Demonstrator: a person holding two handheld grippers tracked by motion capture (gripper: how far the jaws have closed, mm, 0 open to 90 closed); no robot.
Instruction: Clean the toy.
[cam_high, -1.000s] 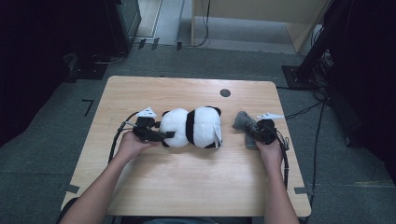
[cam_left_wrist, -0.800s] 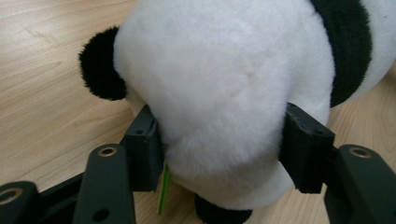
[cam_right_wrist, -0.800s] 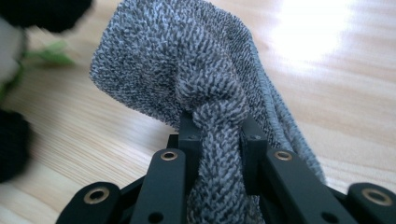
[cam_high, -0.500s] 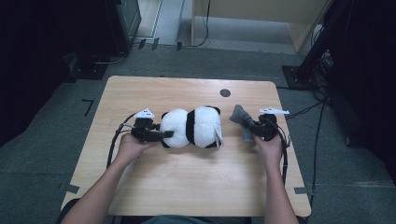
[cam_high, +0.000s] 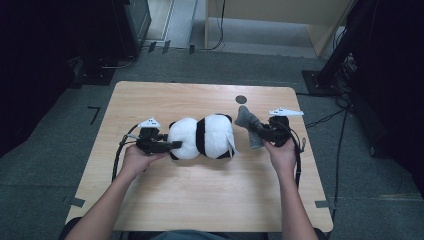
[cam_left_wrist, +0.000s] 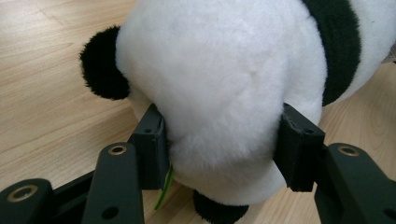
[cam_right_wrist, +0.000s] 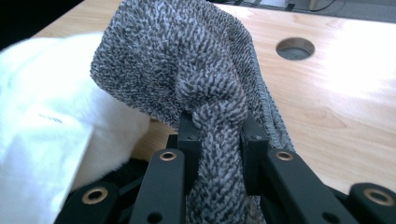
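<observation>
At the far left of the high view a dark cabinet (cam_high: 132, 25) stands on the grey floor (cam_high: 60, 150) beyond the table (cam_high: 150, 200), with a short black tape mark (cam_high: 93, 114) on the floor off the table's left edge. Over the left part of the table, the left hand-held gripper (cam_high: 172, 145) points rightward, a black cable (cam_high: 120, 152) looping behind it, and its jaws are clamped on the white end of the plush panda (cam_high: 202, 137); in the left gripper view the pads (cam_left_wrist: 152, 144) sink into the fur on both sides, having just closed in on it, with one black ear (cam_left_wrist: 100, 70) to the left and a thin green tag thread (cam_left_wrist: 163, 189) by the left pad. The panda lies on its side at the middle of the table, nothing between it and either gripper. Just right of it, the right hand-held gripper (cam_high: 257, 131) holds a grey knitted cloth (cam_high: 248, 125) off the table, jaws pinched tight on its bunched middle, as the right gripper view shows; the cloth hangs near the panda's white fabric label (cam_high: 231, 142). Behind the cloth a round cable hole (cam_high: 241, 99) sits in the tabletop. Farther right, cables (cam_high: 325, 118) trail across the floor towards a dark stand base (cam_high: 320, 82).
</observation>
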